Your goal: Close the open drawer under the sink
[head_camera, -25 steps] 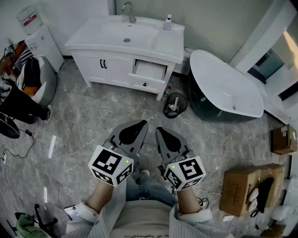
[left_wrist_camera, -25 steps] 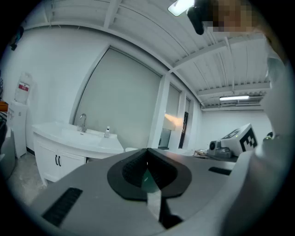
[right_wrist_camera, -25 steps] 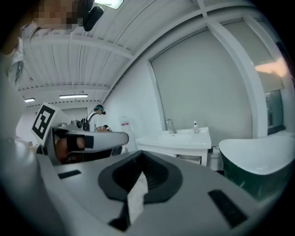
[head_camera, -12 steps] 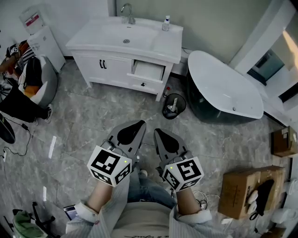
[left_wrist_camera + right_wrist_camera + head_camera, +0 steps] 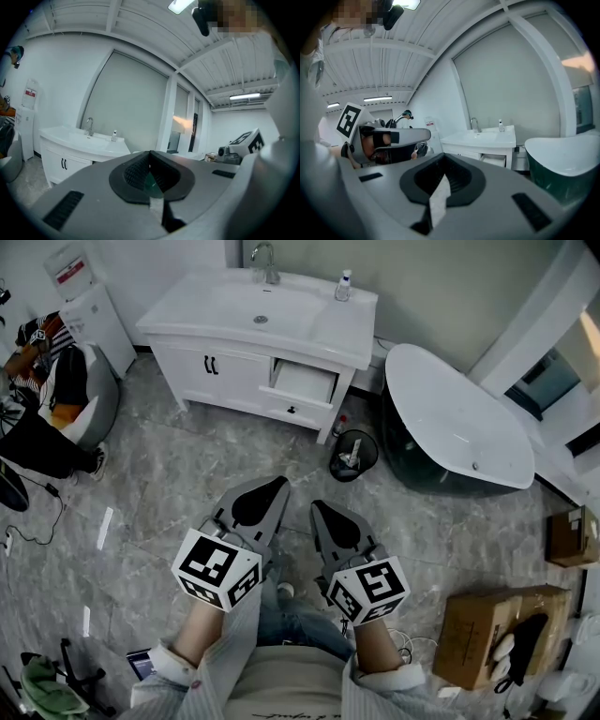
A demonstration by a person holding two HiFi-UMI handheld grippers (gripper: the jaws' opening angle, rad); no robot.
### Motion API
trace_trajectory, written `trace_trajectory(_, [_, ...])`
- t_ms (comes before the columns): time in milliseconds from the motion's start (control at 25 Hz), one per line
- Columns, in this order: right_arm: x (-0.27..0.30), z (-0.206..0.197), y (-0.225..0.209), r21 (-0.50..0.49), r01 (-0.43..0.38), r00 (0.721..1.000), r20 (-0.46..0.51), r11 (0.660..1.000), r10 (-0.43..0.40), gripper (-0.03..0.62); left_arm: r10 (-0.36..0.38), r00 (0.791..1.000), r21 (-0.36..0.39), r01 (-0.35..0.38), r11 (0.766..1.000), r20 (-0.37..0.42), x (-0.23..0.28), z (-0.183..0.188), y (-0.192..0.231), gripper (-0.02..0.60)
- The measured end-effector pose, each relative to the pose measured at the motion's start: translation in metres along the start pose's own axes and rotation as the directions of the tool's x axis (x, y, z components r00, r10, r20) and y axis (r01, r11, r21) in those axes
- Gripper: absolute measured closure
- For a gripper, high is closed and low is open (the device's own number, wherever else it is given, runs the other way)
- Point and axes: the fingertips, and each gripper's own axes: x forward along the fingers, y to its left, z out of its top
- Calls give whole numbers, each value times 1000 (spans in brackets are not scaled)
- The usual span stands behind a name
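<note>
The white sink cabinet stands against the far wall. Its upper right drawer is pulled out, and the drawer under it has a dark knob. Both grippers are held low over the grey floor, well short of the cabinet. My left gripper is shut with nothing in it, and my right gripper beside it is also shut and empty. In the right gripper view the open drawer shows under the basin, past the shut right gripper. In the left gripper view the shut left gripper hides the drawer.
A dark bathtub with a white rim stands right of the cabinet, with a black bin between them. A soap bottle is on the counter. A person sits at the left by a water dispenser. Cardboard boxes lie at the lower right.
Both grippers stay shut and keep nearly the same place. The head view has shifted a little, so the cabinet sits slightly further right in it.
</note>
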Motion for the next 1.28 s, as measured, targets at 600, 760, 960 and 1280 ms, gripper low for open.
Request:
trace_trajectory(600, [116, 32, -50, 11, 42, 999, -1, 999, -42, 585, -44, 999, 29, 44, 999, -3, 83, 31, 98, 566])
trace_trajectory(760, [152, 44, -64, 26, 63, 998, 4, 998, -64, 585, -52, 999, 41, 52, 998, -10, 104, 44, 133, 566])
trace_trajectory(960, [191, 51, -77, 39, 88, 996, 13, 995, -88, 585, -63, 998, 53, 64, 997, -20, 120, 50, 172, 566])
trace_trajectory(1280, [226, 49, -93, 75, 141, 990, -4, 987, -141, 585, -99, 993, 50, 101, 994, -58, 134, 47, 209, 566])
